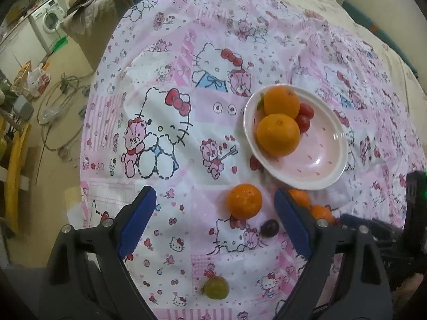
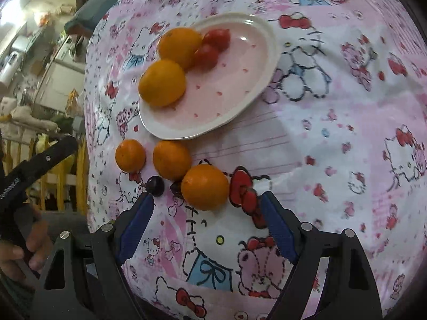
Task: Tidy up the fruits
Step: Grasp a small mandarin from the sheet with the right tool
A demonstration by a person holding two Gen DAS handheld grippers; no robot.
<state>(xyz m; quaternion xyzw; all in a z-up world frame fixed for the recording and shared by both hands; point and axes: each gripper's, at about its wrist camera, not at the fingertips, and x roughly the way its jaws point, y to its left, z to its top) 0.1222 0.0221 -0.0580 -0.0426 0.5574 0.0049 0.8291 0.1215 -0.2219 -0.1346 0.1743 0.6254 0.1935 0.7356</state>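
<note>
A pink plate [image 1: 320, 165] on the cartoon-print cloth holds two oranges [image 1: 277, 134] and two cherry tomatoes [image 1: 304, 116]. My left gripper [image 1: 214, 197] is open above the cloth, and a loose orange [image 1: 244, 200] lies between its fingertips, untouched. A dark grape [image 1: 269, 228] and a green grape [image 1: 215, 288] lie nearer to me. In the right wrist view, the plate [image 2: 226, 101] sits beyond three loose oranges. The nearest orange [image 2: 204, 186] lies just ahead of my open right gripper [image 2: 207, 198], between its blue pads without contact. Two dark grapes [image 2: 155, 185] lie beside its left finger.
The cloth-covered surface [image 1: 186, 53] drops off at its left edge to a floor with cables and a washing machine [image 1: 49, 20]. A hand [image 2: 26, 250] holds the other gripper's black body at the left of the right wrist view. Clothes are piled at the far edge.
</note>
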